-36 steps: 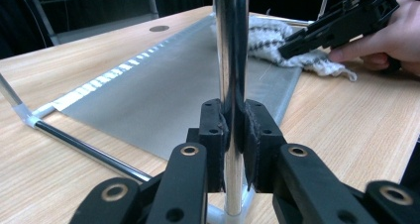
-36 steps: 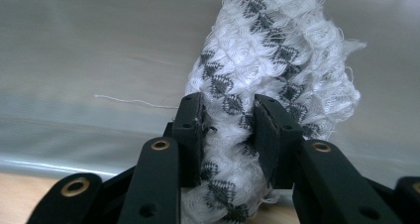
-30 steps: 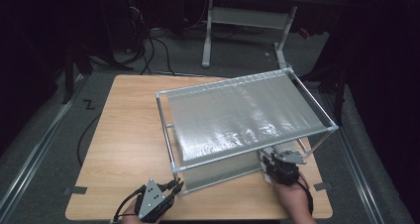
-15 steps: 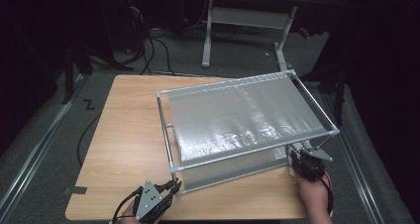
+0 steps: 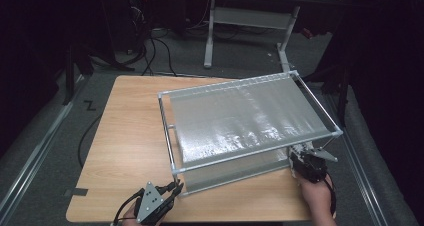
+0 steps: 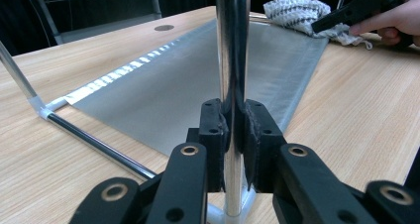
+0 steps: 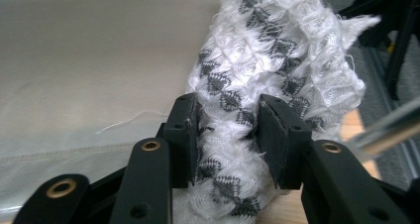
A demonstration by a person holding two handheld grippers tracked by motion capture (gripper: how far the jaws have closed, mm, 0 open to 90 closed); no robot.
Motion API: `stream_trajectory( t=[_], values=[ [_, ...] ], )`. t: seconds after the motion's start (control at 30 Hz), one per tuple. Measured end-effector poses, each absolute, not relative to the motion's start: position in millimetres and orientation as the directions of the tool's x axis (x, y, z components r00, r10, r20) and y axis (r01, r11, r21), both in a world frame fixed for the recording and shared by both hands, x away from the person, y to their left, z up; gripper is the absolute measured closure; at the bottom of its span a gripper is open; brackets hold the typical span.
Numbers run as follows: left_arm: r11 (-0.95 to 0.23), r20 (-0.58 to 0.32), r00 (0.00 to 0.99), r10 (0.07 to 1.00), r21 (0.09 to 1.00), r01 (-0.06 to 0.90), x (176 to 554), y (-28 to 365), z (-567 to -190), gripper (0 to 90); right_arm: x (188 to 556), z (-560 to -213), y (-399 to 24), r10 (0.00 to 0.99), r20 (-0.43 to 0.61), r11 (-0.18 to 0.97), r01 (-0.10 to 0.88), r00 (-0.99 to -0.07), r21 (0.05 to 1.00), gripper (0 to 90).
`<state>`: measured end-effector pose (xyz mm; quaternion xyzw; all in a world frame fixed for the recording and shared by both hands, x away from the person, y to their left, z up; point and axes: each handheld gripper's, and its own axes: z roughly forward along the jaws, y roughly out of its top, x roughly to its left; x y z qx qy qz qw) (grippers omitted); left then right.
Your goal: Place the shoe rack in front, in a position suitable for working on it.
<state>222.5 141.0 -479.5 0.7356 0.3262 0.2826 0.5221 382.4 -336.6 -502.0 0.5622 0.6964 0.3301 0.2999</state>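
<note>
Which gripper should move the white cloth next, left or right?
Right. The right gripper already has the white cloth between its jaws, which have just been opening. The left gripper is shut on the rack's corner post, steadying it.

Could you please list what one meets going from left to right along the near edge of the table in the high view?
Left tongs closed on the rack's near-left upright post → lower grey fabric shelf → right tongs around the white patterned cloth at the rack's near-right corner.

The right claw point(image 7: 230, 135), jaws just opening, straddles a white patterned cloth point(image 7: 267, 60).
</note>
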Motion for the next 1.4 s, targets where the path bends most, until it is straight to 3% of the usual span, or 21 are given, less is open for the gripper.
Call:
stream_trajectory(
  t=[0.4, 0.77, 1.03, 1.4],
  values=[
    [-0.250, 0.080, 0.643, 0.762, 0.952, 0.177, 223.5, 142.4, -479.6, 79.8, 374.8, -502.9, -305.7, 0.956, -0.047, 0.212, 0.573, -0.288, 0.791, 63.3],
    [-0.247, 0.078, 0.647, 0.758, 0.953, 0.176, 224.0, 143.2, -480.3, 79.8, 358.5, -502.3, -239.3, 0.903, -0.055, 0.308, 0.551, -0.427, 0.776, 65.8],
    [-0.248, 0.076, 0.649, 0.757, 0.952, 0.177, 223.9, 143.2, -480.2, 79.7, 337.0, -501.6, -177.1, 0.812, -0.056, 0.405, 0.491, -0.581, 0.772, 64.6],
    [-0.240, 0.074, 0.643, 0.762, 0.955, 0.175, 223.5, 142.6, -481.1, 79.7, 312.3, -503.1, -109.7, 0.687, -0.109, 0.511, 0.371, -0.718, 0.775, 64.4]
  ],
)
